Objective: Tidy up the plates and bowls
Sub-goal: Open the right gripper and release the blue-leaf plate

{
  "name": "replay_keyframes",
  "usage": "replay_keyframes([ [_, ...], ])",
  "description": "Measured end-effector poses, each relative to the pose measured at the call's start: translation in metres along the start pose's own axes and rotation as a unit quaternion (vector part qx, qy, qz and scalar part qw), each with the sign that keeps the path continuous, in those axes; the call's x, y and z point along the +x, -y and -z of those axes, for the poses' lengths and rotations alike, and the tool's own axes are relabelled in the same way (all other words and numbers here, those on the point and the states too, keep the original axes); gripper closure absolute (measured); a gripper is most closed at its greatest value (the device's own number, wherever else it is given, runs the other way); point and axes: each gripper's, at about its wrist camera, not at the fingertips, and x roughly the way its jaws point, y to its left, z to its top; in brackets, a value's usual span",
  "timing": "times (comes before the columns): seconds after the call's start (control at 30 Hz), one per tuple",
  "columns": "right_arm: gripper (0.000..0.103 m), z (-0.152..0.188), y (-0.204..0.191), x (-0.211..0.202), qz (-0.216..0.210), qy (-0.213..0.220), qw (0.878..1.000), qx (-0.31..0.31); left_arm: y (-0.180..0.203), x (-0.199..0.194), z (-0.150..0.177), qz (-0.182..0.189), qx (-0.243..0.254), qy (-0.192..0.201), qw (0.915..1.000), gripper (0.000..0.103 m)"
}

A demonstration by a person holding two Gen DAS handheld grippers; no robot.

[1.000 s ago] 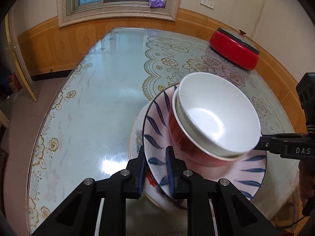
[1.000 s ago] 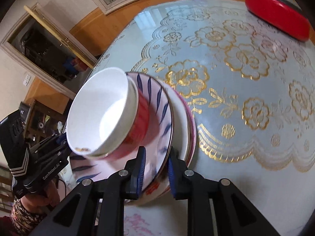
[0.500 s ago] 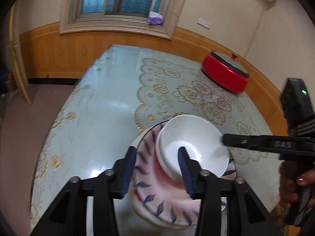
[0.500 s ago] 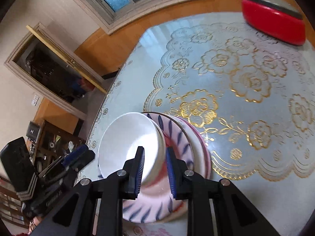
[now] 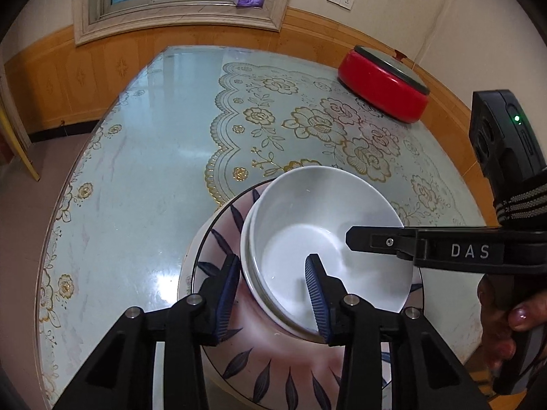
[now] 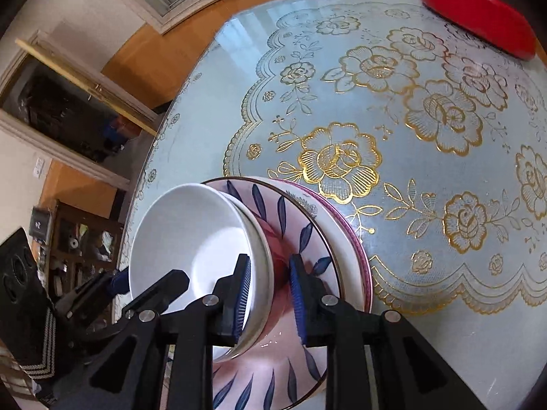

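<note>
Now my left gripper (image 5: 273,290) straddles, parted, the near rim of the white bowl (image 5: 307,225); my right gripper (image 6: 268,294) likewise straddles its rim unclenched. Bowl sits on leaf-patterned plate (image 6: 294,218).

Glossy white glaze on the top bowl (image 5: 324,239), smooth and throwing soft highlights, and the red bowl (image 6: 278,266) beneath shines just as wet-looking. The blue-leaf plate (image 5: 239,352) is glazed ceramic too, slick and reflective. Glass-smooth tabletop (image 5: 143,157) mirrors the window, with a lace-patterned cloth (image 6: 427,130) under it, gilt threads glinting. Matt black plastic on the left gripper (image 5: 273,294) and right gripper (image 6: 268,294), ribbed blue rubbery pads (image 6: 242,294), bright metal screws. The wall panelling (image 5: 112,68) reads as varnished wood.
</note>
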Motion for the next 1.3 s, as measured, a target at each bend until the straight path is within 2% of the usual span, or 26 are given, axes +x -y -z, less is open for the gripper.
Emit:
replay_keyframes([
  [0.13, 0.081, 0.009, -0.006, -0.002, 0.005, -0.008, 1.000, -0.012, 0.000, -0.005, 0.008, -0.006, 0.010, 0.000, 0.9999, 0.065],
  [0.33, 0.081, 0.010, -0.006, 0.000, 0.003, -0.006, 1.000, 0.006, 0.002, -0.005, 0.009, -0.012, 0.013, 0.003, 0.9998, 0.065],
  [0.47, 0.079, 0.012, -0.006, -0.002, 0.001, 0.001, 1.000, 0.014, 0.001, -0.009, 0.009, -0.006, 0.008, 0.005, 0.9999, 0.053],
  [0.57, 0.079, 0.019, -0.005, -0.012, -0.004, 0.023, 0.999, 0.025, 0.006, -0.019, 0.011, -0.020, 0.013, 0.022, 0.9995, 0.041],
  [0.63, 0.079, 0.024, -0.007, -0.017, -0.003, 0.030, 0.999, 0.020, 0.011, -0.025, 0.012, -0.035, 0.022, 0.034, 0.9986, 0.040],
  [0.73, 0.078, 0.031, -0.012, -0.024, 0.005, 0.040, 0.999, 0.001, 0.020, -0.033, 0.016, -0.054, 0.029, 0.048, 0.9970, 0.031],
  [0.9, 0.073, 0.043, -0.021, -0.036, 0.013, 0.056, 0.998, -0.034, 0.029, -0.047, 0.026, -0.077, 0.012, 0.058, 0.9953, 0.027],
  [0.97, 0.072, 0.050, -0.020, -0.044, 0.010, 0.062, 0.997, -0.038, 0.033, -0.053, 0.031, -0.090, 0.002, 0.058, 0.9942, 0.021],
  [1.17, 0.070, 0.068, -0.023, -0.062, 0.014, 0.082, 0.995, -0.058, 0.042, -0.081, 0.054, -0.127, -0.021, 0.086, 0.9880, 0.008],
  [1.3, 0.070, 0.090, -0.026, -0.074, 0.014, 0.103, 0.991, -0.082, 0.044, -0.107, 0.080, -0.145, -0.047, 0.129, 0.9798, 0.000],
])
